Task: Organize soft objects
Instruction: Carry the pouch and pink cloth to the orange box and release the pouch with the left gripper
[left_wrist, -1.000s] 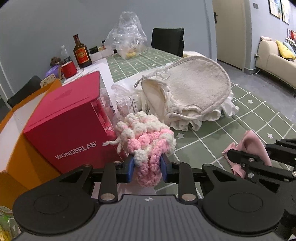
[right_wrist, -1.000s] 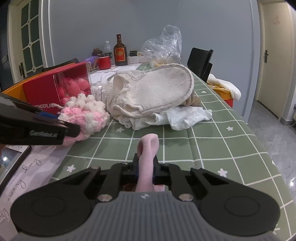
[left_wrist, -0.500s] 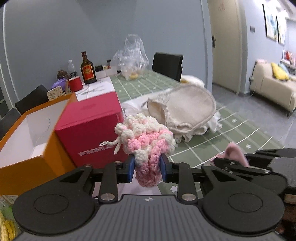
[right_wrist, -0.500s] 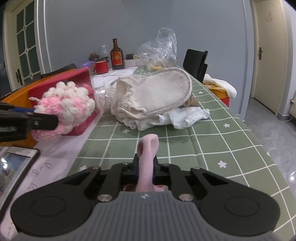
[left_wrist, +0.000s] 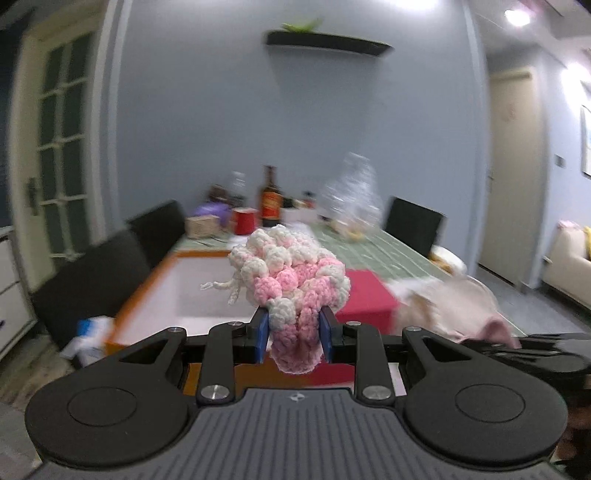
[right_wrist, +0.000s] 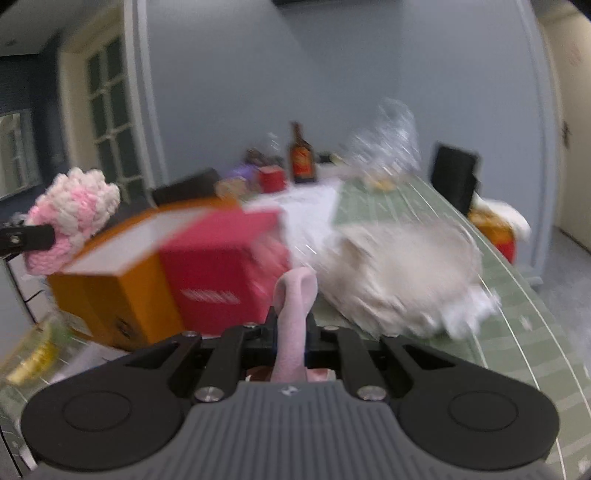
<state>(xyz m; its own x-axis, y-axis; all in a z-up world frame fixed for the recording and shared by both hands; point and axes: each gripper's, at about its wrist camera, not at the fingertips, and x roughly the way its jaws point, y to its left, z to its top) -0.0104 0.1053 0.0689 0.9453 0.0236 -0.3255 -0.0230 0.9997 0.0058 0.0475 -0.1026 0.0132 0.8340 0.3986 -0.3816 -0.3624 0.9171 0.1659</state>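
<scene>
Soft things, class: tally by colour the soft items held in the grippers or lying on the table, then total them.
Pink and white: 1, crocheted bundle in the left gripper
Plain pink: 1, cloth in the right gripper
Cream: 1, fabric heap on the table
Total: 3

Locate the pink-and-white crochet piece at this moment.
The crochet piece is clamped in the left gripper, held in the air over the orange box, left of the red box.
</scene>
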